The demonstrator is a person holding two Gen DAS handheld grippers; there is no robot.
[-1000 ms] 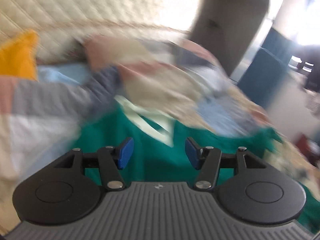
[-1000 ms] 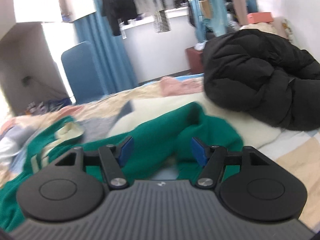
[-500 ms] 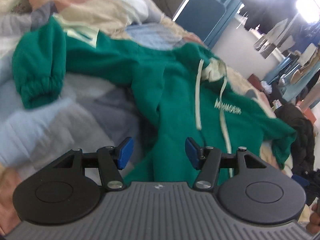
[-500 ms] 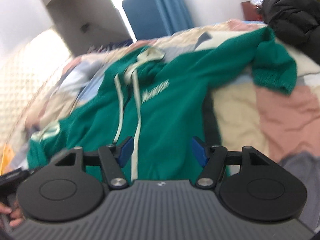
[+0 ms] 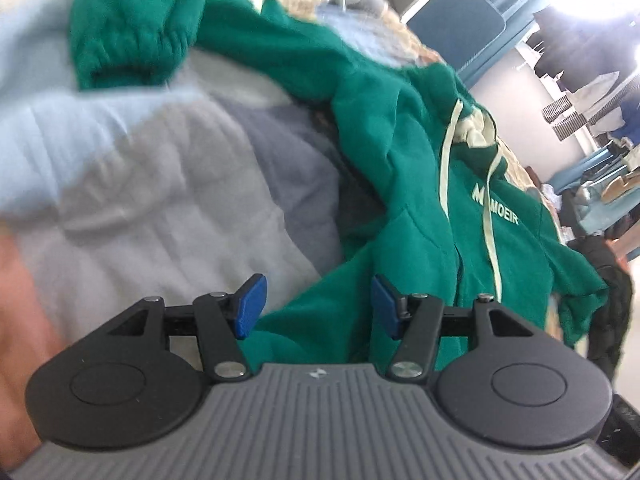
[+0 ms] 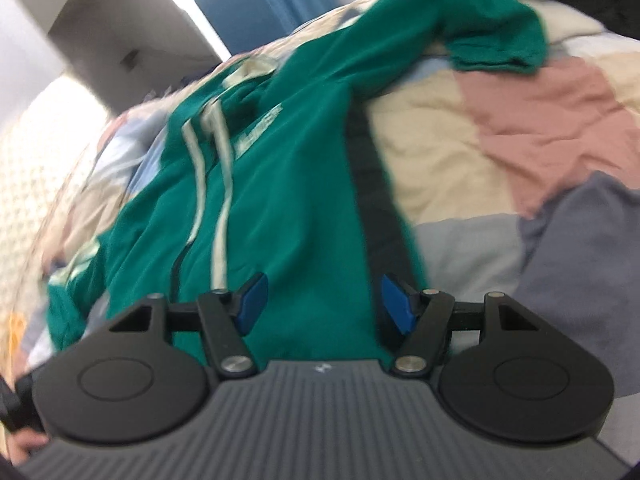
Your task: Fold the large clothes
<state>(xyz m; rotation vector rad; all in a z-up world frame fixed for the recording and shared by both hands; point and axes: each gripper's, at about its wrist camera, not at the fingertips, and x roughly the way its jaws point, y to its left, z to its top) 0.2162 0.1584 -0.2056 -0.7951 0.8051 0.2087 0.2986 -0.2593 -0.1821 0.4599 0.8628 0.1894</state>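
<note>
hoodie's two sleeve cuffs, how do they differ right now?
The left sleeve cuff lies curled back on pale blue and grey quilt patches; the right sleeve cuff lies on cream and pink patches. The left cuff looks bunched, its gathered ribbing puckered; the right cuff lies flatter with a straighter edge. Both views are blurred. Shared: both are the same green as the hoodie, spread out to the sides, and neither is held.

right gripper (image 6: 320, 304) open, empty | above green hoodie (image 6: 288, 200) | patchwork quilt (image 6: 500, 140)
</note>
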